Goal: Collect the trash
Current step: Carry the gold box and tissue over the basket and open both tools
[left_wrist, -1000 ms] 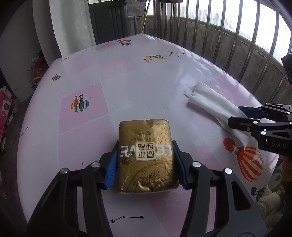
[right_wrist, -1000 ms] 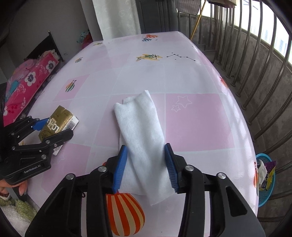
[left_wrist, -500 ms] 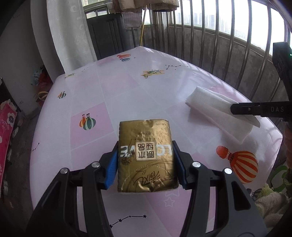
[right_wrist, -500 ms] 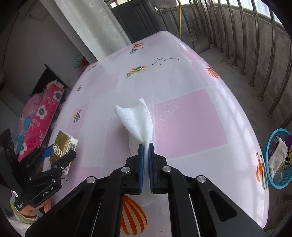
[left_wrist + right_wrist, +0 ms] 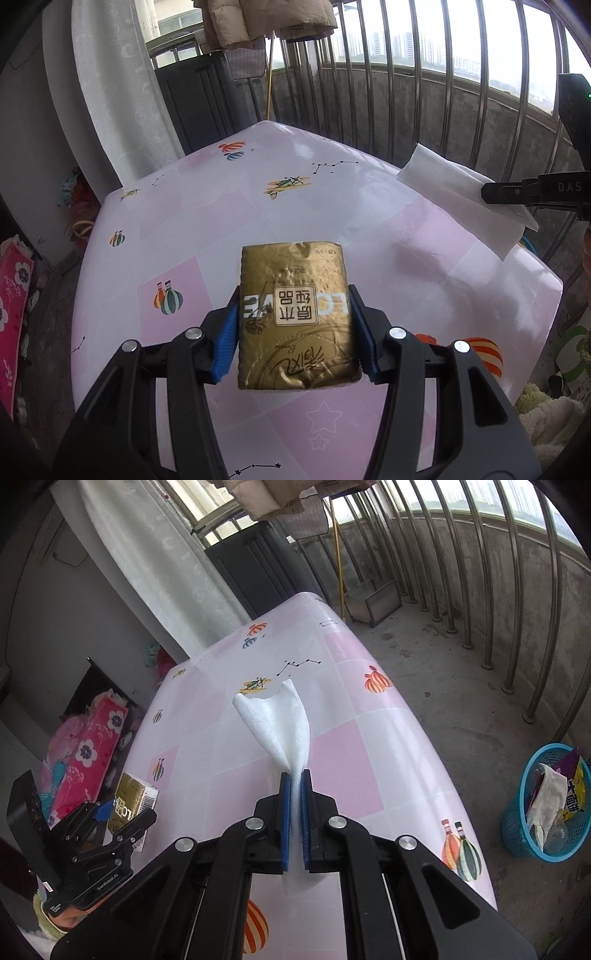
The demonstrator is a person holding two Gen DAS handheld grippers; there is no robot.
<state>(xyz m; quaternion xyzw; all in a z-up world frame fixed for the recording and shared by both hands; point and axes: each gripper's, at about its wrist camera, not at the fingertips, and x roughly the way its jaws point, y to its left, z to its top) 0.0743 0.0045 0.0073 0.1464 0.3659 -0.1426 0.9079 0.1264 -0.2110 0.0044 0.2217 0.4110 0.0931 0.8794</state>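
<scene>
My left gripper [image 5: 293,332] is shut on a gold tissue pack [image 5: 295,314] and holds it above the pink table [image 5: 184,229]. The pack also shows in the right wrist view [image 5: 127,806], in the left gripper [image 5: 122,823]. My right gripper [image 5: 294,808] is shut on a white paper tissue [image 5: 282,731], lifted off the table, its free end fanning out ahead. In the left wrist view the tissue [image 5: 454,192] hangs from the right gripper [image 5: 491,192] at the right edge.
A blue trash basket [image 5: 546,808] with wrappers and tissue stands on the concrete floor right of the table. Metal railing bars [image 5: 517,590] run behind it. Pink floral bags [image 5: 88,753] lie on the floor at the left. A white curtain [image 5: 122,92] hangs behind the table.
My right gripper closed on the tissue and lifted it off the table. My left gripper rose with the gold pack. Both views now sit higher above the table.
</scene>
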